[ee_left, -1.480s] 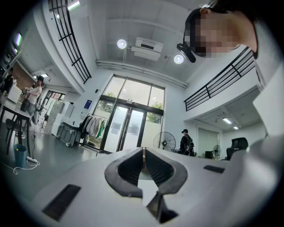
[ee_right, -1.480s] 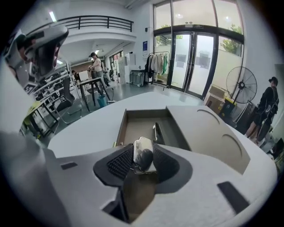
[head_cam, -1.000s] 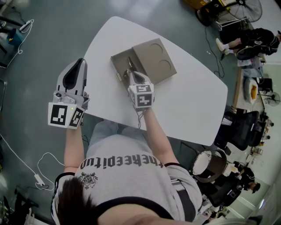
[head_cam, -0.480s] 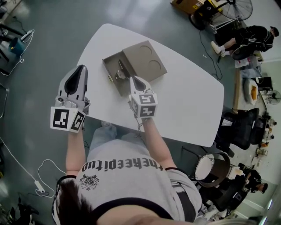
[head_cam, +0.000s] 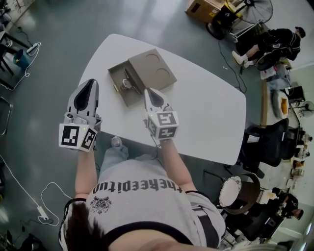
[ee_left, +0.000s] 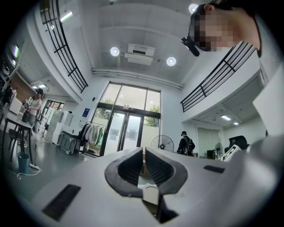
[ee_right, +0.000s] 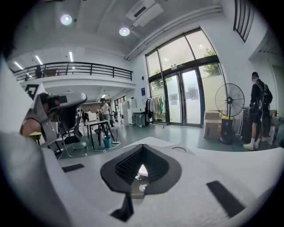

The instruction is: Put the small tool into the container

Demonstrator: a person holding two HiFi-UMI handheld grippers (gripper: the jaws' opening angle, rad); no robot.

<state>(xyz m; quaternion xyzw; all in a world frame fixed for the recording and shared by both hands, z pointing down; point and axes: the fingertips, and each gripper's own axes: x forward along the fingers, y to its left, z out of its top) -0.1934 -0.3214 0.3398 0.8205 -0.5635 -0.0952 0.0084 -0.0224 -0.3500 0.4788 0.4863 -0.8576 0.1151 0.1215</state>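
Note:
A brown cardboard container (head_cam: 117, 74) lies open on the white table (head_cam: 206, 112), and its lid (head_cam: 156, 72) with two round recesses rests beside it. The small metal tool (head_cam: 126, 82) lies inside the open tray. My right gripper (head_cam: 147, 91) is shut and empty, with its tip just short of the container's near edge; in the right gripper view its jaws (ee_right: 142, 147) meet with nothing between them. My left gripper (head_cam: 89, 81) hangs left of the table over the floor, shut and empty. In the left gripper view it (ee_left: 143, 150) points out into the hall.
The table's near edge runs just in front of the person's knees. Cables (head_cam: 46, 184) lie on the floor at the left. Office chairs (head_cam: 267, 142) and a drum-like bin (head_cam: 234, 188) stand to the right. A seated person (head_cam: 274, 44) and a fan (head_cam: 257, 7) are at the far right.
The right gripper has drawn back from over the tool in the container toward the person. The tool stays in the tray. The left gripper has barely moved.

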